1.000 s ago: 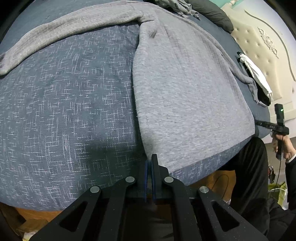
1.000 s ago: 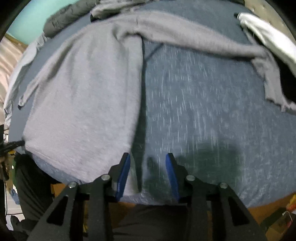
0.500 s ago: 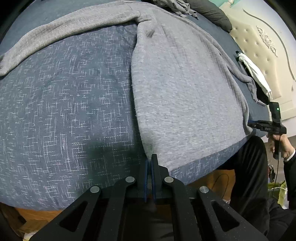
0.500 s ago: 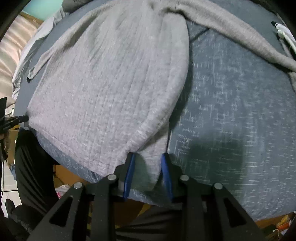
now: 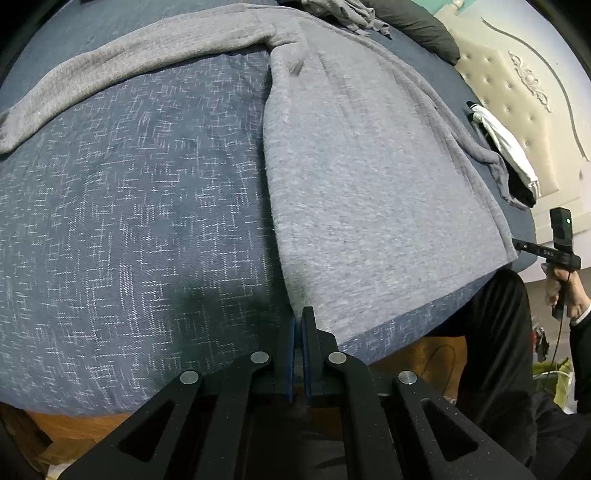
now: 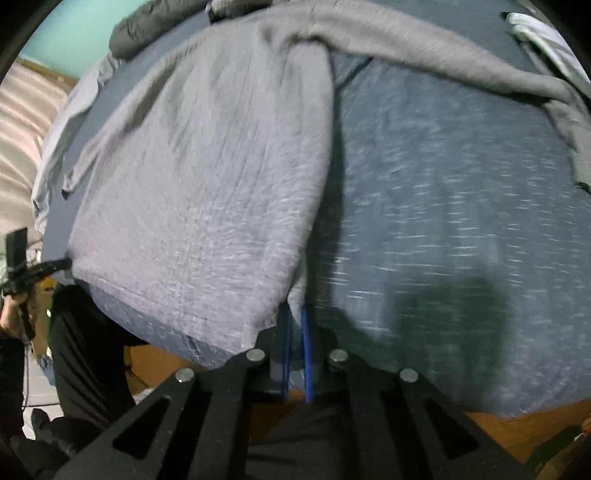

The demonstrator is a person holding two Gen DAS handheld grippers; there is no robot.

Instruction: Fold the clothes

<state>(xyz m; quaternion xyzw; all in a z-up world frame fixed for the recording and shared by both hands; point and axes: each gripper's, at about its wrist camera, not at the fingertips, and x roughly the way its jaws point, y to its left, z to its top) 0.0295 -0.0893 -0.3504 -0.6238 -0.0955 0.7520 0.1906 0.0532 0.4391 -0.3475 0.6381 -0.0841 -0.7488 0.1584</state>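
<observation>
1. One grey knit sweater (image 5: 362, 192) lies flat on the bed, its body spread over the blue-grey flecked bedspread (image 5: 140, 221), with the hem at the near edge of the mattress.
2. Two sleeves show. In the left wrist view one stretches away to the left across the bedspread (image 5: 129, 62), and the other runs along the body's far right side (image 5: 480, 155).
3. Two grippers are at the hem, one at each bottom corner.
4. The left gripper (image 5: 298, 325) has its blue-padded jaws pressed together, with the sweater's hem corner running in between them, so it is pinching the cloth.
5. The right gripper (image 6: 295, 325) has its jaws nearly together as well, and a fold of the sweater's hem corner sits pinched between the two blue pads. This view is blurred.
6. From the left wrist view the right gripper shows at the far right edge, held in one hand (image 5: 565, 291) with a dark sleeve.
7. One black and white garment (image 5: 506, 155) lies near the bed's right edge, beside the cream tufted headboard (image 5: 517, 92).
8. One dark pillow (image 5: 417, 29) and one crumpled grey garment (image 5: 343, 11) sit at the far end of the bed.
9. The person's dark trousers (image 5: 491, 332) stand against the bed's near edge.
</observation>
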